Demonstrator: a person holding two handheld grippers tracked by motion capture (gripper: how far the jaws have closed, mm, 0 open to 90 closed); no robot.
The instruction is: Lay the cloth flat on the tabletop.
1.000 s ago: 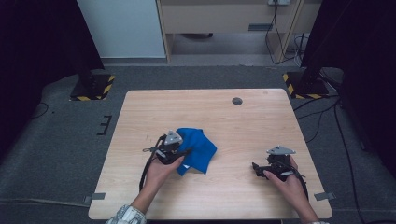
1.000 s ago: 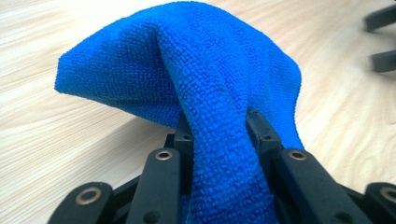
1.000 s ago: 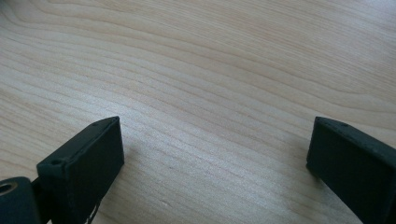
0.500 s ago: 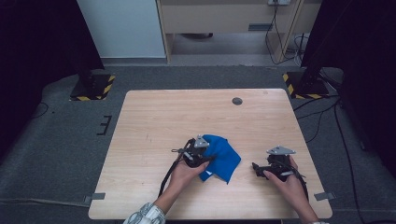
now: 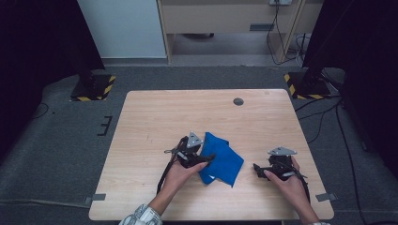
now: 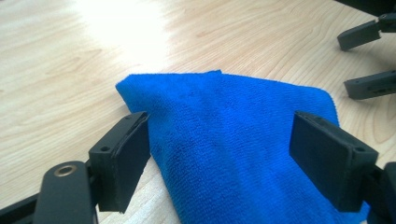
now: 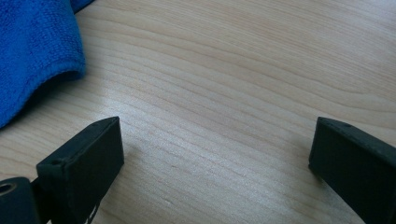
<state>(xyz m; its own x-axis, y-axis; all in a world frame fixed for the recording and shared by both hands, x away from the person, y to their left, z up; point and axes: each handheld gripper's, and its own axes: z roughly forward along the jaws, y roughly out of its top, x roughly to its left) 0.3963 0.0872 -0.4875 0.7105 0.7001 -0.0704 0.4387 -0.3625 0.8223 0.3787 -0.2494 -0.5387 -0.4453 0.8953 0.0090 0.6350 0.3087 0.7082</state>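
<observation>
A folded blue cloth (image 5: pixel 220 158) lies on the wooden table (image 5: pixel 155 117), right of centre near the front. My left gripper (image 5: pixel 210 158) rests at the cloth's left edge; its jaws have just been opening and now stand wide apart, with the blue cloth (image 6: pixel 233 144) lying between them, untouched by the pads. The left gripper (image 6: pixel 219 158) points across the cloth toward the other hand. My right gripper (image 5: pixel 257 168) sits to the right of the cloth, open over bare wood. In the right gripper view the right gripper (image 7: pixel 215 158) is empty, with the cloth (image 7: pixel 32 51) at upper left.
A small dark round grommet (image 5: pixel 238 101) is set into the table near its back edge. The right gripper's jaw tips (image 6: pixel 369 60) show at the upper right of the left gripper view. Dark floor, cabinets and striped stand bases surround the table.
The left hand carried the blue cloth to the right across the table, then its jaws opened and let go of it. The right hand stayed where it was.
</observation>
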